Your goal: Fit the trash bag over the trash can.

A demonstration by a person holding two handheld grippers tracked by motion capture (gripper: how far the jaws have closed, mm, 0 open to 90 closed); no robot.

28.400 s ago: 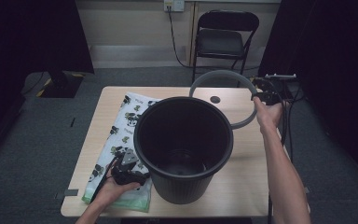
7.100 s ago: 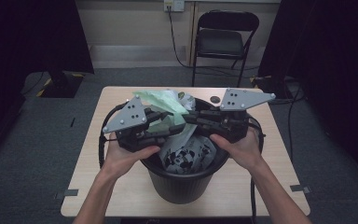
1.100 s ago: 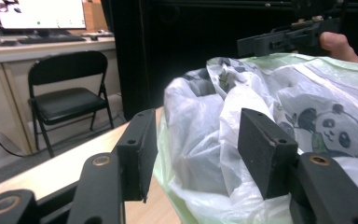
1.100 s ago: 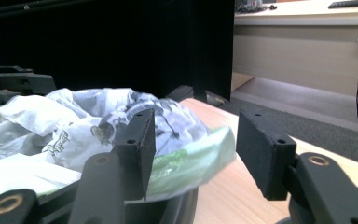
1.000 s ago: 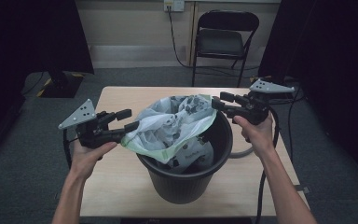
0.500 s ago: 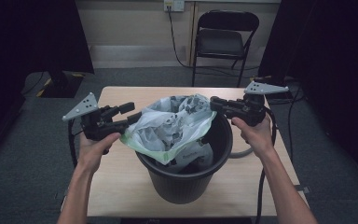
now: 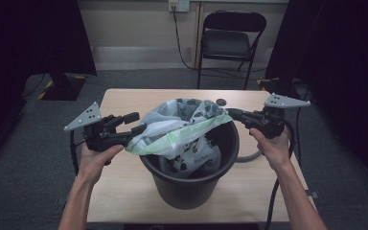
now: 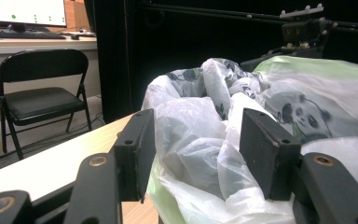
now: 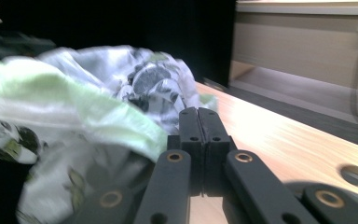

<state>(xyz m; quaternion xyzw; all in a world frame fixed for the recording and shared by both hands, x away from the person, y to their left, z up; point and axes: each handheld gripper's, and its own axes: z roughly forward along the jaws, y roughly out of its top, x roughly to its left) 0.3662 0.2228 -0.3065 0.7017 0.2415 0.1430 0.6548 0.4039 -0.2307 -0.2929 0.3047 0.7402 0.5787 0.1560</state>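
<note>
We are putting a panda bag [image 7: 179,132] into the black bin [image 7: 191,179]. Our left gripper [image 8: 193,154] has its fingers [image 8: 135,151] wide apart, with a bunch of bag between them. Our right gripper [image 9: 199,140] has its fingers squeezed tight together on the bag's green edge [image 9: 88,116]. The bag stretches long-ways from one gripper to the other, over the bin's mouth. Its far edge lies past both grippers, not over the rim [image 7: 232,139] yet.
</note>
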